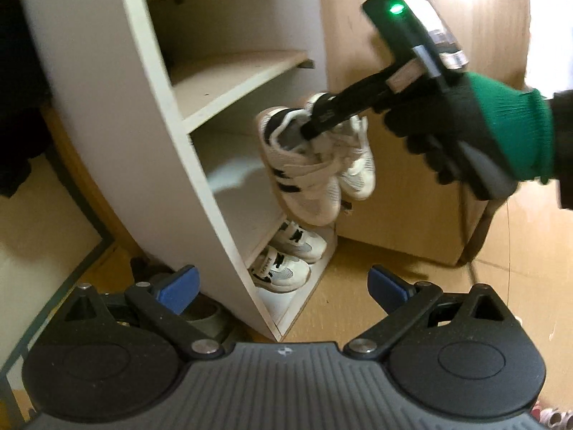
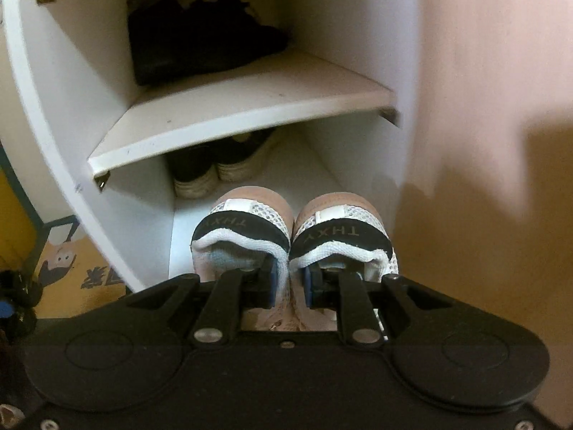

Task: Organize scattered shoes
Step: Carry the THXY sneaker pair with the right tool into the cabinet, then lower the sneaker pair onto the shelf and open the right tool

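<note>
Two white sneakers (image 1: 315, 165) hang pinched together by their inner collars in the right gripper (image 2: 289, 281), mid-frame before the white shoe cabinet (image 1: 150, 143); another white pair (image 1: 290, 254) already sits on its bottom shelf, lower centre; dark shoes (image 2: 200, 36) fill shelves too; left gripper (image 1: 283, 283) gapes wide, empty; shelving this pair apparently remains.

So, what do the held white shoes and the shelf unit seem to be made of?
White shoes: apparently mesh fabric, shown by small holes at the heel, with black trim; matte. Shelf unit: probably white-coated board, smooth with faint sheen; chipped edges show in the right wrist view.
</note>
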`<state>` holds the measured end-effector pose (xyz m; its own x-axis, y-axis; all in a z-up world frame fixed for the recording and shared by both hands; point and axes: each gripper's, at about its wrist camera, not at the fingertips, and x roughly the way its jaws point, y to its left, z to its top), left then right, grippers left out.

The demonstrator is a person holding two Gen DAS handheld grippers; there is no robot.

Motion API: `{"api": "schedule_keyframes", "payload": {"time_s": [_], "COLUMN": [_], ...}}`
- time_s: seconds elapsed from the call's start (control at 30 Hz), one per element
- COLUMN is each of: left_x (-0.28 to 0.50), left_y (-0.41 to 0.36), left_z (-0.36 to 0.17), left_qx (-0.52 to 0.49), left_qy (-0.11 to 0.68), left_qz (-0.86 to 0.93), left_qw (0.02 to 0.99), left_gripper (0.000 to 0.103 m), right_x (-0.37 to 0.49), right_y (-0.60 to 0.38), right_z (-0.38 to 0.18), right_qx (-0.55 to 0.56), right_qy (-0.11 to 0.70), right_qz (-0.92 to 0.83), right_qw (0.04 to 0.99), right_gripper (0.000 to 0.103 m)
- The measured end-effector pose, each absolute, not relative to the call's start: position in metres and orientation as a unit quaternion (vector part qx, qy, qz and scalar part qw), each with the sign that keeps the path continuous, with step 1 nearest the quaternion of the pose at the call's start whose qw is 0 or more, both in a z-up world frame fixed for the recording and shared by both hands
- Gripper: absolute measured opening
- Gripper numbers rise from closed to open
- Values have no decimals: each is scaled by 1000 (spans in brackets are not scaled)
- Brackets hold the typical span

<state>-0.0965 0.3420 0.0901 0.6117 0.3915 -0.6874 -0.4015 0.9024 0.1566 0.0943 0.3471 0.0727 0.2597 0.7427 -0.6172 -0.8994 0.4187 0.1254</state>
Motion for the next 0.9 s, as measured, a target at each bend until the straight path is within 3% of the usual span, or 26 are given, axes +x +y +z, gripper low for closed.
{"api": "schedule_keyframes", "payload": {"time_s": [0.47, 0.57, 0.67, 0.7, 0.73, 0.9], "left_x": [-98, -96, -92, -91, -90, -86], "left_y": [361, 362, 359, 359, 358, 358], "left_z": [84, 83, 82, 82, 81, 75], "left_qx": [-31, -30, -27, -26, -24, -20], "left_qy": [382, 383, 385, 385, 386, 385], "left_qz": [242, 246, 243, 242, 242, 247], "left_qw": [891, 890, 890, 890, 890, 889], "left_gripper": [101, 101, 101, 101, 101, 101], "right_x": [112, 111, 110, 109, 108, 110], "right_y": [431, 442, 447, 446, 446, 418], "right_z": [27, 18, 17, 20, 21, 33], "right_qx": [-133, -137, -146, -147, -148, -127], "right_qy": [311, 316, 322, 317, 315, 316], "right_qz": [540, 534, 534, 534, 534, 534], "right_qw": [771, 772, 768, 769, 770, 774], "right_gripper": [16, 20, 33, 45, 50, 61]}}
